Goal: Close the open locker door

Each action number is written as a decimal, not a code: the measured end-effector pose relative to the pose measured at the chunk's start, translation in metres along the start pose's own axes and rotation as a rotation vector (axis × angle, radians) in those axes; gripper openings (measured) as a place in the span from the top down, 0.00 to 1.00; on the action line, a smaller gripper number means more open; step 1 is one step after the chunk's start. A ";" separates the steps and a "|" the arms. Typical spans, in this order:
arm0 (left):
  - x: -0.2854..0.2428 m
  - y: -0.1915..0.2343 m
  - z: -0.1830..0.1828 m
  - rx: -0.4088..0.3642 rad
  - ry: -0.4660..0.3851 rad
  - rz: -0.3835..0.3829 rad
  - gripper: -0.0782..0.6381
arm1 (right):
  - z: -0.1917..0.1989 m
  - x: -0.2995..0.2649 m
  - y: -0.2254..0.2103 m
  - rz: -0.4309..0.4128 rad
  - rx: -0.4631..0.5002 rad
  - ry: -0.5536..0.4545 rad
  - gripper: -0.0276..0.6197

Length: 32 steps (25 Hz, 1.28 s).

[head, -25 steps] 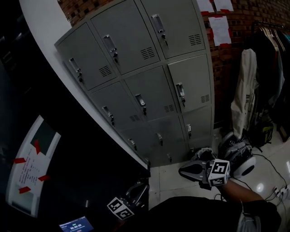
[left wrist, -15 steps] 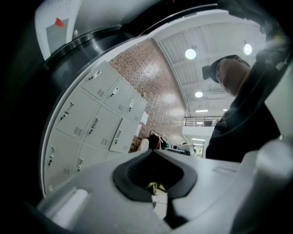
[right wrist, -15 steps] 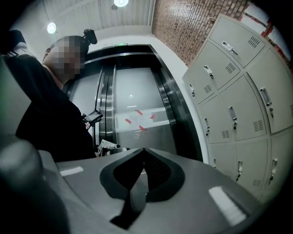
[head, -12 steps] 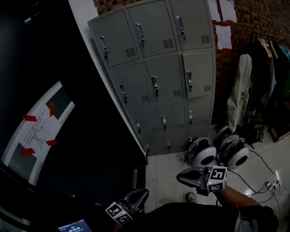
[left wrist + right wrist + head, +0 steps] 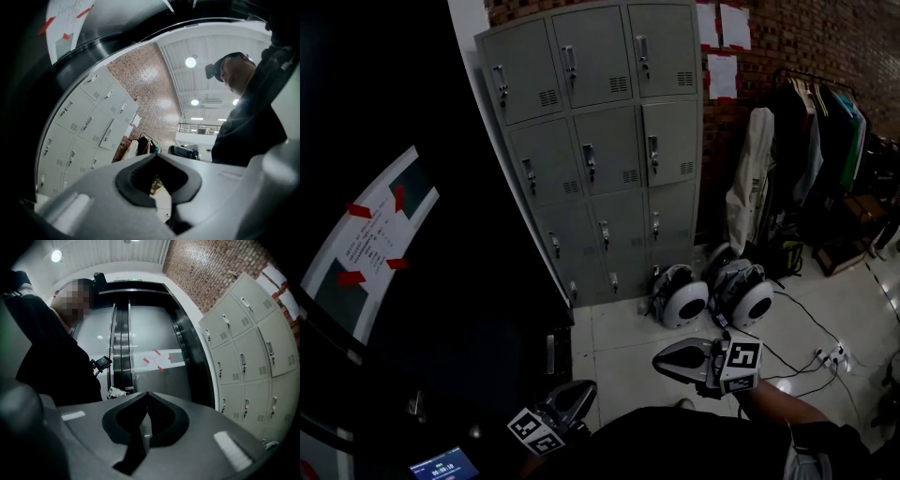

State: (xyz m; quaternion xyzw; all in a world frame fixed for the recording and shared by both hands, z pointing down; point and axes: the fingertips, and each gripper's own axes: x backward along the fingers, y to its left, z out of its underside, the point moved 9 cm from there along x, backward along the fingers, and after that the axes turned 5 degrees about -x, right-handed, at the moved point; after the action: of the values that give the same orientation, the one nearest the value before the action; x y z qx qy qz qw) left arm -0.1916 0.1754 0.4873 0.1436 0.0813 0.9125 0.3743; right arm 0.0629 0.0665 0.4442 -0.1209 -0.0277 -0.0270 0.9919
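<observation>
The grey locker bank stands against the brick wall, three columns wide, and every door in view lies flush. It also shows in the left gripper view as the lockers and in the right gripper view as the lockers. My left gripper hangs low at the bottom of the head view, shut with nothing in it. My right gripper is held low over the floor, well short of the lockers, also shut and empty.
Two white round helmets lie on the floor at the lockers' foot. A clothes rack stands to the right, with cables on the tiles. A dark lift door with a taped paper fills the left.
The head view has swung right and levelled: the lockers now stand upright and farther off, and the clothes rack has come into view. Both grippers stay low and shut.
</observation>
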 end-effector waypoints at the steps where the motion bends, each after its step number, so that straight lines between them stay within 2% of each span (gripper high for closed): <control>1: -0.005 -0.007 0.002 0.002 0.005 0.014 0.89 | -0.001 0.012 0.003 0.017 0.019 -0.011 0.95; 4: -0.027 -0.033 0.011 0.012 0.031 0.044 0.89 | -0.004 0.052 0.013 0.048 0.036 -0.062 0.95; 7: -0.058 -0.065 0.021 -0.027 0.051 0.064 0.89 | -0.004 0.097 0.017 0.051 0.027 -0.083 0.95; 10: -0.090 -0.096 0.033 -0.052 0.035 0.020 0.89 | 0.001 0.145 0.014 0.035 0.020 -0.066 0.95; 14: -0.136 -0.145 0.062 -0.033 0.049 0.013 0.89 | 0.004 0.215 0.013 0.043 -0.017 -0.065 0.95; 17: -0.162 -0.164 0.082 0.035 0.056 0.019 0.89 | 0.010 0.260 0.012 0.085 -0.045 -0.105 0.95; 19: -0.175 -0.175 0.088 0.055 0.055 0.032 0.89 | 0.015 0.279 0.014 0.107 -0.054 -0.111 0.95; 23: -0.182 -0.187 0.090 0.040 0.057 0.051 0.89 | 0.011 0.290 0.020 0.123 -0.021 -0.108 0.95; 32: -0.161 -0.182 0.081 0.050 0.014 0.076 0.89 | 0.005 0.268 0.046 0.157 0.025 -0.065 0.95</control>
State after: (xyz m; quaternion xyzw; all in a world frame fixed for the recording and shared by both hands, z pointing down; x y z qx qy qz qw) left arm 0.0635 0.1939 0.4847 0.1496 0.1013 0.9247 0.3350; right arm 0.3325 0.0992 0.4544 -0.1113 -0.0505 0.0551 0.9910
